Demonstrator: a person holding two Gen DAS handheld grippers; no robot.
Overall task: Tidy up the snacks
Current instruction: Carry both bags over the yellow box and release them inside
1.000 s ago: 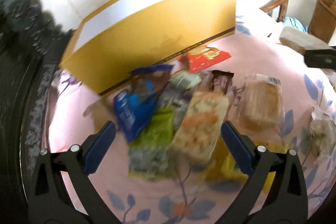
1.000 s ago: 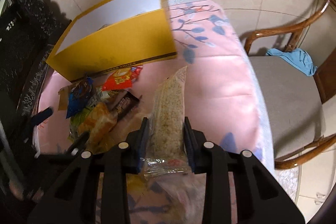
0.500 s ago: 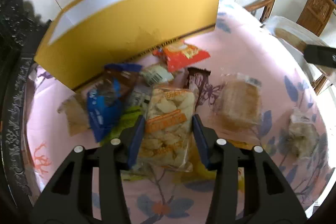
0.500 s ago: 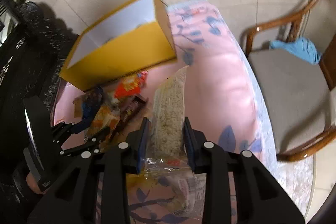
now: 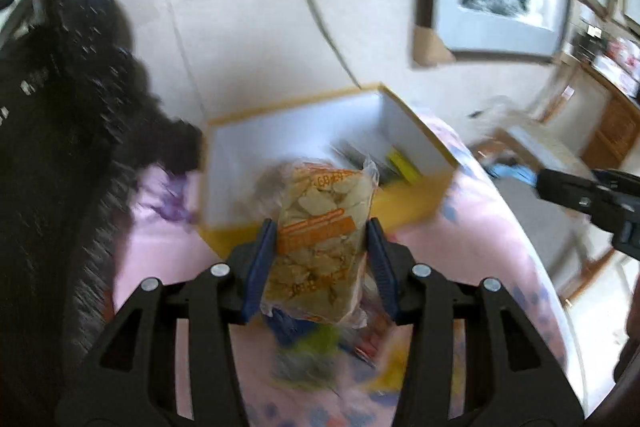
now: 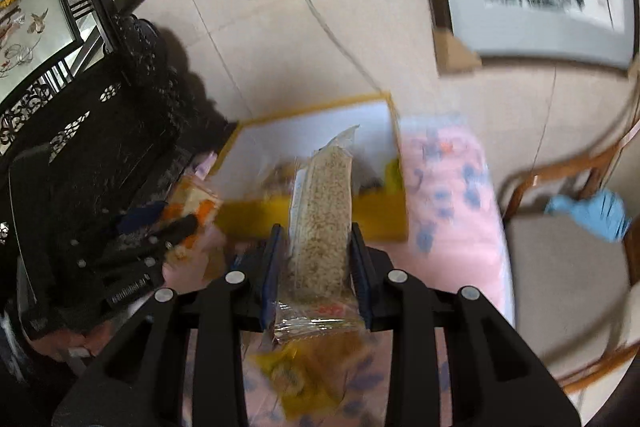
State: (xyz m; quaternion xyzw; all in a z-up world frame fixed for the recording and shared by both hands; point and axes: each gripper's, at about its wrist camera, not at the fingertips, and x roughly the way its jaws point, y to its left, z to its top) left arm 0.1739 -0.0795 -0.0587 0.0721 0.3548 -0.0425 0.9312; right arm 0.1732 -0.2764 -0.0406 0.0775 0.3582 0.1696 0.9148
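Cracker bag (image 5: 320,247), frame centre, clamped by left gripper (image 5: 322,259) | rice-bar pack (image 6: 322,223), frame centre, clamped by right gripper (image 6: 318,259) | yellow box (image 5: 404,199), mid-frame beyond both | advice: clear the near wall, release low inside, one bag at a time.
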